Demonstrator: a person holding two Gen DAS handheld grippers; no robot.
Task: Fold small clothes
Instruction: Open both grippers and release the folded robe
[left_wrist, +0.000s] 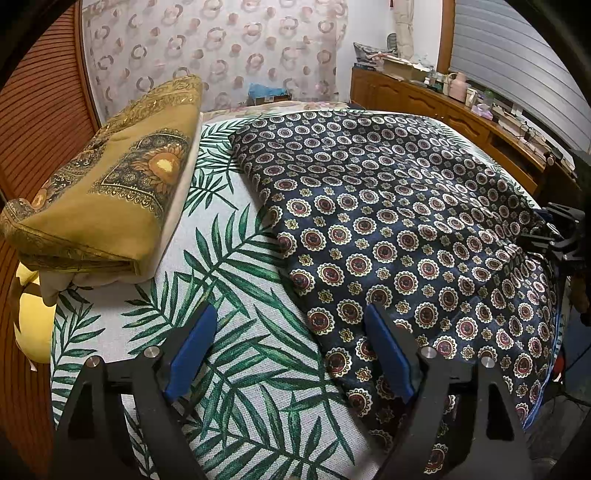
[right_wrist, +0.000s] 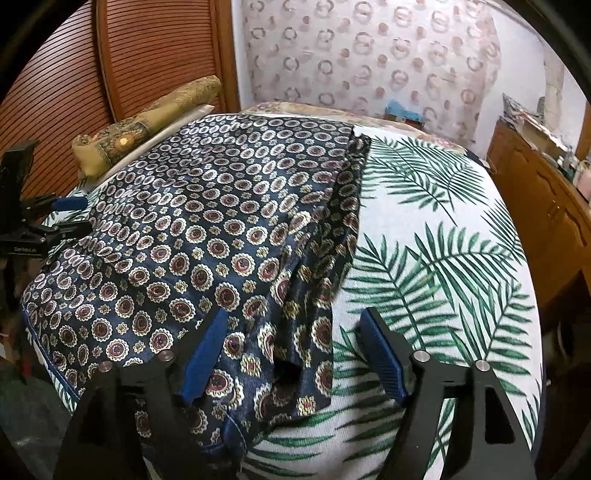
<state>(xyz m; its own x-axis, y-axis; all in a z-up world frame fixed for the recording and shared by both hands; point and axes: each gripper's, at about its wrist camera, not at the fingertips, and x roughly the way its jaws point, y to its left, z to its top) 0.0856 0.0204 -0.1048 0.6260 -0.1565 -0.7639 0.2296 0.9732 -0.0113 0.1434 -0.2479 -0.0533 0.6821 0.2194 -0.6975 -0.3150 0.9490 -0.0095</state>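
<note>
While both grippers, left (left_wrist: 291, 347) and right (right_wrist: 291, 350), are held spread and empty | garment (left_wrist: 406, 221) is spread beside cushion (left_wrist: 110, 192) | satiny, limp, slippery; best gripped at hem corners.

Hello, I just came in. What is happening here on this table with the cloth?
A person holds two grippers over a dark blue satin garment with round medallion print, spread on a white tablecloth with green palm leaves. The left gripper is open at the garment's near left edge, and the right gripper is open over its rumpled right edge. Neither grips the cloth. A folded mustard-yellow patterned cloth lies to the left.
</note>
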